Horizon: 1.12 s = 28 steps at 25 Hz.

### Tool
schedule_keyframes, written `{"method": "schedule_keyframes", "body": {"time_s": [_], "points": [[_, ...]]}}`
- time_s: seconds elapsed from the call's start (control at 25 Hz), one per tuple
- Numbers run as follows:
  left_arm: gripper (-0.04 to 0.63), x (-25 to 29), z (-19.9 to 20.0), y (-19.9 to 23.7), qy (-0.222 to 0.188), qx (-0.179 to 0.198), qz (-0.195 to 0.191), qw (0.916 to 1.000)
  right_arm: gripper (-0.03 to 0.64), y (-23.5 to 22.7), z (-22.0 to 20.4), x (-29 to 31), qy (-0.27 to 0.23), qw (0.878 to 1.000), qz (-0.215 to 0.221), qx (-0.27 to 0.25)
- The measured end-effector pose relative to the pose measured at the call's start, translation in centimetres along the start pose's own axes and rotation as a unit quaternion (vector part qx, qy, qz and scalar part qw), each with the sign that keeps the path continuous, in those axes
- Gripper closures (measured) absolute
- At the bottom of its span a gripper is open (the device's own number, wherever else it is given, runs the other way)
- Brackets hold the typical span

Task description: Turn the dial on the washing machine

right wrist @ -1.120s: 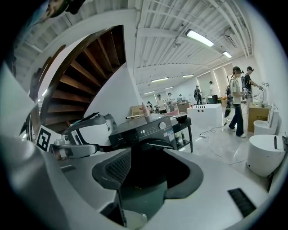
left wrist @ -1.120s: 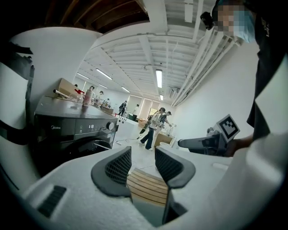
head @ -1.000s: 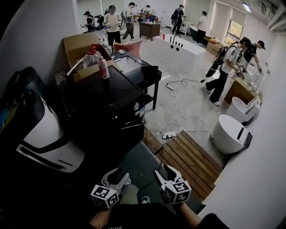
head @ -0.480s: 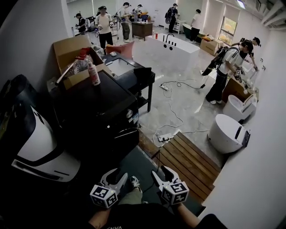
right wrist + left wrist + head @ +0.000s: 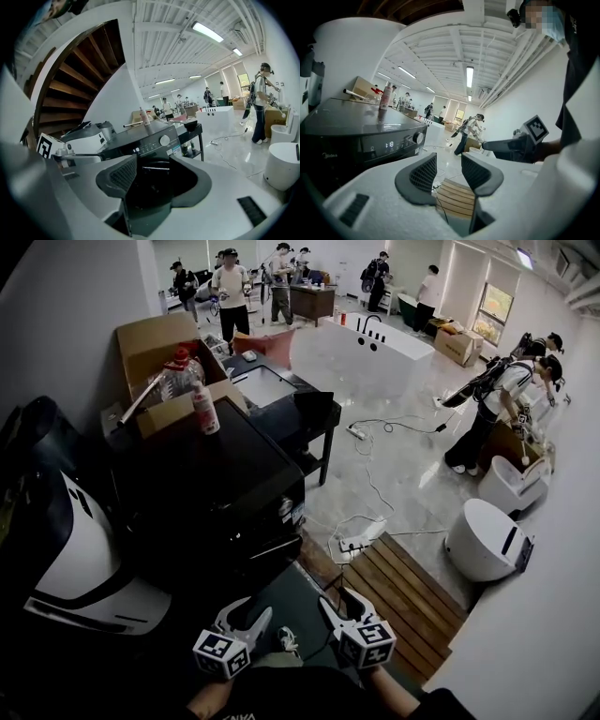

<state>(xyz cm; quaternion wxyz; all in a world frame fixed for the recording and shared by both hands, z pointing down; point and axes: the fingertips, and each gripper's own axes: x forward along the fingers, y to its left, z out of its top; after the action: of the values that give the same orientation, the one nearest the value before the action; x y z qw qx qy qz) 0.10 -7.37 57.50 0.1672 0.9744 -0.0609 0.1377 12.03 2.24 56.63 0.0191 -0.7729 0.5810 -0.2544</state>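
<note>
Head view: I'm holding the left gripper (image 5: 242,615) and the right gripper (image 5: 339,604) low, short of the washing machine (image 5: 225,484). Left gripper view: its fingers are standing spread and empty, with the dial (image 5: 419,137) off to the left. Right gripper view: its fingers are gaping with nothing between them, and the dial (image 5: 164,139) is sitting ahead, well apart.

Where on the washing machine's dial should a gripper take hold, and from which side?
Take the round dial by its rim, jaws on opposite sides, coming straight at the front of the washing machine. The knob stands out from the control panel's right end, facing outward, so a head-on approach probably suits; the open, empty right gripper faces it.
</note>
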Motion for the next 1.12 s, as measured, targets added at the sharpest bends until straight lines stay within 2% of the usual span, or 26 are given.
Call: {"method": "schedule_keyframes", "body": {"time_s": [0.36,0.64,0.88,1.12], "points": [[0.436,3.6,3.5,5.6,-0.005,-0.002,-0.004,1.0000,0.419,-0.4,3.3,7.3,0.009,1.000,0.005,-0.012],[0.433,4.5,4.5,7.9,-0.013,-0.015,0.018,0.9996,0.419,-1.1,4.9,11.4,0.027,0.998,0.021,-0.044],[0.433,5.2,5.1,8.6,-0.032,-0.032,0.065,0.9969,0.419,-2.0,6.1,14.1,0.048,0.995,0.055,-0.073],[0.433,5.7,5.1,7.8,-0.048,-0.061,0.120,0.9898,0.419,-3.3,7.6,16.0,0.074,0.987,0.096,-0.109]]}}
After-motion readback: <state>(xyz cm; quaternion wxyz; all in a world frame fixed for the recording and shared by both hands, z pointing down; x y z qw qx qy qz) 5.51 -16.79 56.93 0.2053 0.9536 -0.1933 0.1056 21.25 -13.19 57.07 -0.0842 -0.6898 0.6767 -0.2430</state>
